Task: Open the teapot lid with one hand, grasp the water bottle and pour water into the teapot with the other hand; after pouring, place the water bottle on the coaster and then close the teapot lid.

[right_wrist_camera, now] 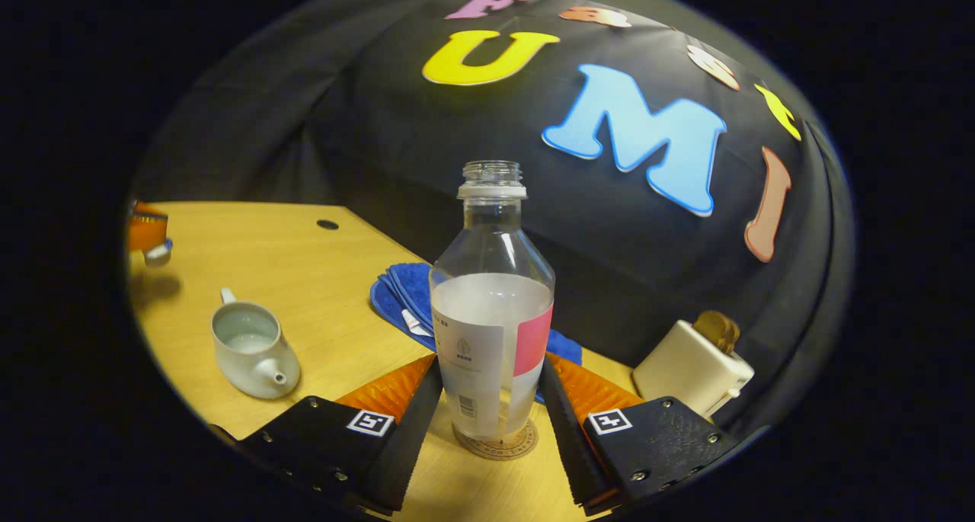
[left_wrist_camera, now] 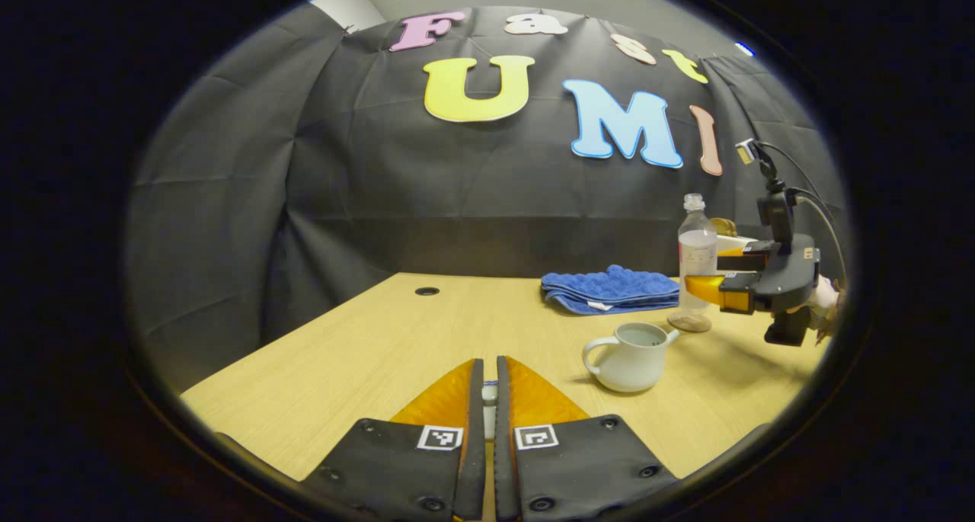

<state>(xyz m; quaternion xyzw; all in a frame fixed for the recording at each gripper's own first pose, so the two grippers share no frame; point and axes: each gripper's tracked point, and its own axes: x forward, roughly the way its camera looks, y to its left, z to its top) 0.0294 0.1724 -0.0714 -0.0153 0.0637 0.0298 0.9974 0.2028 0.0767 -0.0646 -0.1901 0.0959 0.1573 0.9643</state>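
The water bottle stands upright on the round coaster, uncapped and partly filled. The right gripper has its jaws wide on both sides of the bottle; I cannot tell whether they touch it. The teapot sits open on the tabletop, with water inside, near the bottle. The left gripper holds the small lid between nearly closed jaws above the tabletop. A folded blue cloth lies behind the teapot.
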